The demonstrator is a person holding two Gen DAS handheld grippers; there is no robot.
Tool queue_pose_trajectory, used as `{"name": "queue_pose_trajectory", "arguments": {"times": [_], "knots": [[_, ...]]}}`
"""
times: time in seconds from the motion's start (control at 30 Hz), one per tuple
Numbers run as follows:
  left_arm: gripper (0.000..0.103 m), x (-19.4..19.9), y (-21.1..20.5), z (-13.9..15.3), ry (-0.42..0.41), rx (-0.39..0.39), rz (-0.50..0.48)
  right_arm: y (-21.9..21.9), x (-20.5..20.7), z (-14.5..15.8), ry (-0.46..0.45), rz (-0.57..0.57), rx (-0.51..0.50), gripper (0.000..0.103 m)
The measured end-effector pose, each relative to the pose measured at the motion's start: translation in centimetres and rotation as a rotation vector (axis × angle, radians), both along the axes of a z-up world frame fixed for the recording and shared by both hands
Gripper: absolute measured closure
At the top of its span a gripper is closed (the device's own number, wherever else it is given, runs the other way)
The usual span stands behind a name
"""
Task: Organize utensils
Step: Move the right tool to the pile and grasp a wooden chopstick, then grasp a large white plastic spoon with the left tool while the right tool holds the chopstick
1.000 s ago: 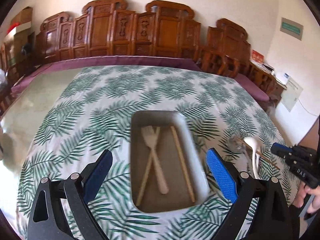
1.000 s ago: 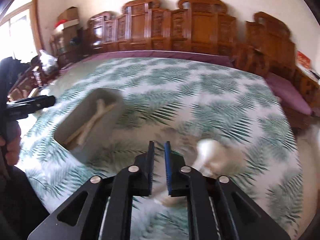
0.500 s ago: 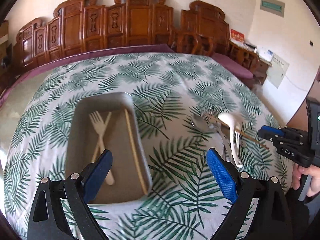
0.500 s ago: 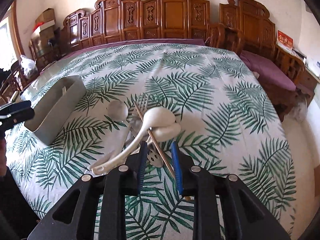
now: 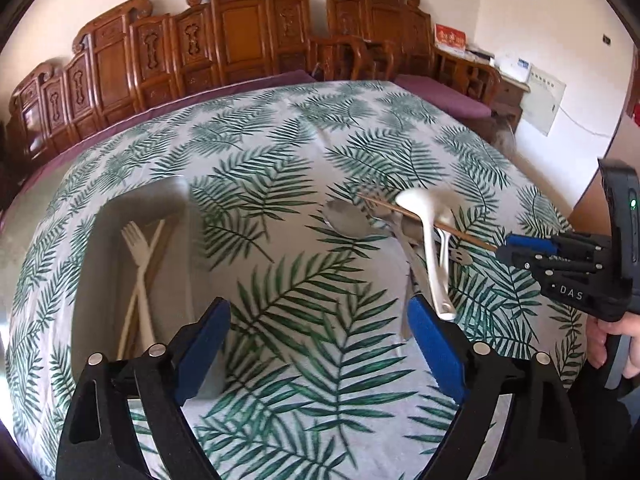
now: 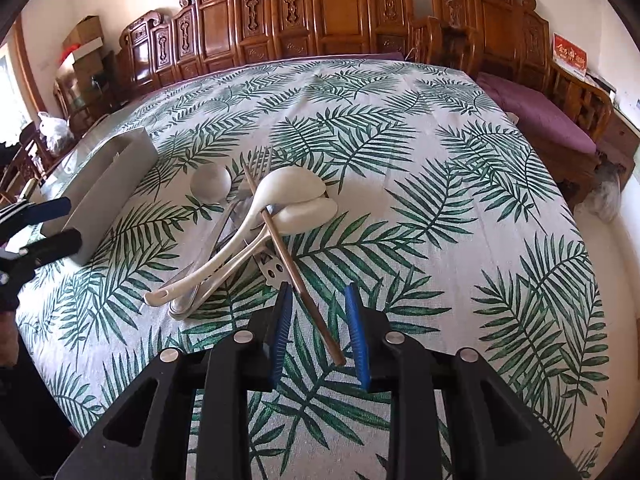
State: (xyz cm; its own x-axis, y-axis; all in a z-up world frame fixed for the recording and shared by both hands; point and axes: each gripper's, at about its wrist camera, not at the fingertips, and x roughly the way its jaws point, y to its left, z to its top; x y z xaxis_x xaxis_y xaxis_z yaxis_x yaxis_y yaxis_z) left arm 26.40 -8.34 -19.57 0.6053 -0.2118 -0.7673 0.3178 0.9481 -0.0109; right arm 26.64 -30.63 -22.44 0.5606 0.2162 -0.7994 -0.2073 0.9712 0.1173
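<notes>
A pile of utensils lies on the leaf-print tablecloth: two white ceramic spoons (image 6: 280, 192), a metal spoon (image 6: 210, 182), a metal fork (image 6: 260, 160) and a brown chopstick (image 6: 296, 276). My right gripper (image 6: 320, 320) is open, its jaws on either side of the chopstick's near end. My left gripper (image 5: 320, 332) is open and empty above the cloth, between the grey tray (image 5: 96, 264) and the pile (image 5: 424, 240). The tray holds a white plastic fork (image 5: 138, 256) and chopsticks. The right gripper also shows in the left wrist view (image 5: 508, 248).
Carved wooden chairs (image 6: 340, 8) line the table's far side. A purple cushioned bench (image 6: 536, 116) stands to the right. The grey tray (image 6: 108, 176) sits left of the pile. A hand holds the right gripper's handle (image 5: 616, 344).
My right gripper has opened and come down over the chopstick's near end. My left gripper has swung right, from above the tray to between tray and pile.
</notes>
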Motion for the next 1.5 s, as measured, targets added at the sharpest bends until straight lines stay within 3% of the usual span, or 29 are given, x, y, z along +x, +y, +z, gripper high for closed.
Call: {"name": "queue_pose_trajectory", "arguments": {"times": [0.17,0.37,0.43,0.47,0.7,0.8,0.87,1.27,1.33,1.5], "knots": [[0.029,1.2,-3.2,-0.1,0.02,-0.014,-0.042,-0.2,0.1,0.0,0.009,0.0,0.011,0.073],[0.048,3.5,-7.3,-0.9,0.053,0.001,-0.111,-1.2,0.2,0.3,-0.006,-0.034,0.028,0.073],[0.063,4.5,-8.6,-1.5,0.069,0.01,-0.132,-1.4,0.2,0.3,-0.004,-0.043,0.031,0.073],[0.066,4.9,-9.1,-1.8,0.084,0.016,-0.137,-1.5,0.3,0.3,0.0,-0.046,0.036,0.073],[0.069,6.1,-10.8,-3.1,0.137,-0.009,-0.166,-1.3,0.4,0.8,-0.022,-0.029,0.055,0.073],[0.082,6.7,-11.2,-3.8,0.154,0.006,-0.153,-1.3,0.3,1.2,-0.036,-0.029,0.07,0.073],[0.082,7.2,-11.0,-4.3,0.173,0.001,-0.127,-1.2,0.2,1.3,-0.043,-0.021,0.074,0.073],[0.084,7.9,-11.8,-4.9,0.173,-0.002,-0.134,-1.2,0.4,0.4,-0.01,-0.027,0.058,0.073],[0.094,8.0,-11.7,-4.9,0.177,-0.007,-0.131,-1.2,0.4,0.4,-0.011,-0.024,0.061,0.073],[0.095,7.5,-10.8,-4.0,0.158,-0.031,-0.127,-1.2,0.4,0.3,-0.013,-0.019,0.071,0.073]]}}
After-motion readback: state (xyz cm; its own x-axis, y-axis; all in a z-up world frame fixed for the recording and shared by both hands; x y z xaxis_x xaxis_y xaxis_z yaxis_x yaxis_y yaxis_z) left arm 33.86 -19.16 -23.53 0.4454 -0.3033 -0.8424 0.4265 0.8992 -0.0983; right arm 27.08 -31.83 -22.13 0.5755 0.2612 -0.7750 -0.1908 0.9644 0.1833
